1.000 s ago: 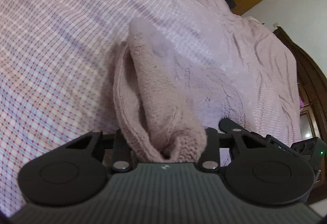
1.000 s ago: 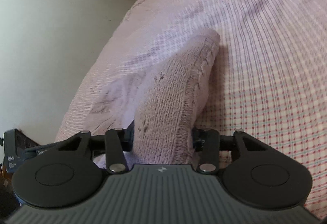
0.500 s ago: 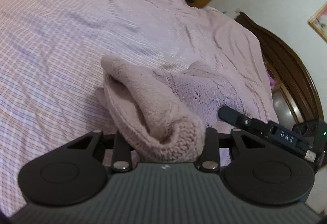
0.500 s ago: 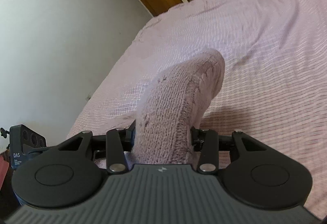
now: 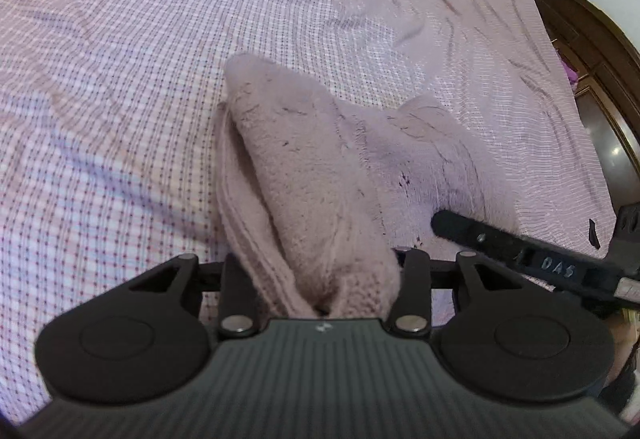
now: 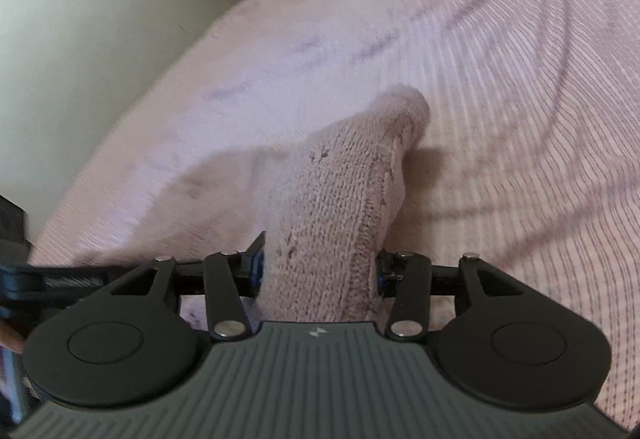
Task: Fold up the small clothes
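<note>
while you are carrying the fold across the bed, these are the points to be watching:

garment: the pink knit garment [image 5: 312, 175] is hanging between your two grippers, partly doubled, its far end resting on the checked bedspread [image 5: 100, 87] toward the middle of the bed, well away from the wrinkled far corner.

left gripper: the left gripper [image 5: 320, 279] is pinching a bunched knit edge; its jaws have just been easing apart a little, and the cloth is filling the gap between them.

right gripper: the right gripper [image 6: 320, 275] is pinching the ribbed hem of the same garment [image 6: 344, 207]; its jaws have just been widening too, with the knit sitting between the blue pads.

step in hand: by my reading, you are bringing the held edge over the rest of the piece to lay one half on the other.

doing it well: be keeping both hands level with each other so the held edge is landing straight, and lowering until the knit is lying flat before letting go.

risk: since the grips are loosening, one corner may be slipping out early and skewing the fold.

other gripper in view: your right tool [image 5: 520, 251] is showing at the right of the left view, just beside the garment.
</note>
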### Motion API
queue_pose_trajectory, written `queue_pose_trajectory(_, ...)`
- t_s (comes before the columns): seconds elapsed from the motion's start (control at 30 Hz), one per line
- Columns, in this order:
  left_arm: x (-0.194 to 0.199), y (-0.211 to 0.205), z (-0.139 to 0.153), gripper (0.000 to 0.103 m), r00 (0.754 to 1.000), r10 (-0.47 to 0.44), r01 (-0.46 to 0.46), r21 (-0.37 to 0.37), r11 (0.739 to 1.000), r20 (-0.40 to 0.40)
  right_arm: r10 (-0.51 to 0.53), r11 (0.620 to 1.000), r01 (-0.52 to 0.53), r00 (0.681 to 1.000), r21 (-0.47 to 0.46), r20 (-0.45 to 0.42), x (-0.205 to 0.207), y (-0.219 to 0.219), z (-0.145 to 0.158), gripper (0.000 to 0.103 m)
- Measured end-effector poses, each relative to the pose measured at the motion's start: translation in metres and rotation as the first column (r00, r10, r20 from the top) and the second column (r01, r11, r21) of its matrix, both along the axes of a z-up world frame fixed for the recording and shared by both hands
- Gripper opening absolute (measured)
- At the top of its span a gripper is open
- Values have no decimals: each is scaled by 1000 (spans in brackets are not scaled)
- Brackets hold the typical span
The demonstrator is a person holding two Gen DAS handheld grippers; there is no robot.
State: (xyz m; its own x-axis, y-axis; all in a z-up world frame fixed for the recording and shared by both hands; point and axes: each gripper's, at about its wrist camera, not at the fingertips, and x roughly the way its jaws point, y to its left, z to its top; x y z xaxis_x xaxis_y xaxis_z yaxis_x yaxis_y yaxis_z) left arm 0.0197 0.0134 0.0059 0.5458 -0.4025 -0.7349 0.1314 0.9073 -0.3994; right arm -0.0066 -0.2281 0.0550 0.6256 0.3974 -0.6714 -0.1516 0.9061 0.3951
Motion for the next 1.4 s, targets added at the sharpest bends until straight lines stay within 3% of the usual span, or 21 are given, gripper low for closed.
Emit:
queue_pose_trajectory(0.1,-4,2,2,46,1000,9,-9,7,1000,-3,-15,1000,16,1000,-4,12,-9,1,-13,63)
queue_pose_trajectory(0.27,-19,-6,17,55,1000,3,-5,88,996,23,-22,997,25,999,-69,46,-13,9,-12,79)
queue_pose_trajectory(0.37,-27,-9,25,65,999,0,-5,129,992,42,-21,992,30,997,-121,77,-17,14,-7,84)
queue_pose_trajectory(0.57,-50,-13,39,68,998,5,-17,166,986,69,-29,984,47,994,-174,104,-37,19,8,92)
queue_pose_trajectory(1.0,-88,-13,39,70,994,60,-79,223,972,90,-34,975,58,993,-214,115,-89,30,24,98)
queue_pose_trajectory(1.4,-116,-11,17,70,982,159,-179,253,951,100,-70,955,110,986,-274,152,-127,47,5,100)
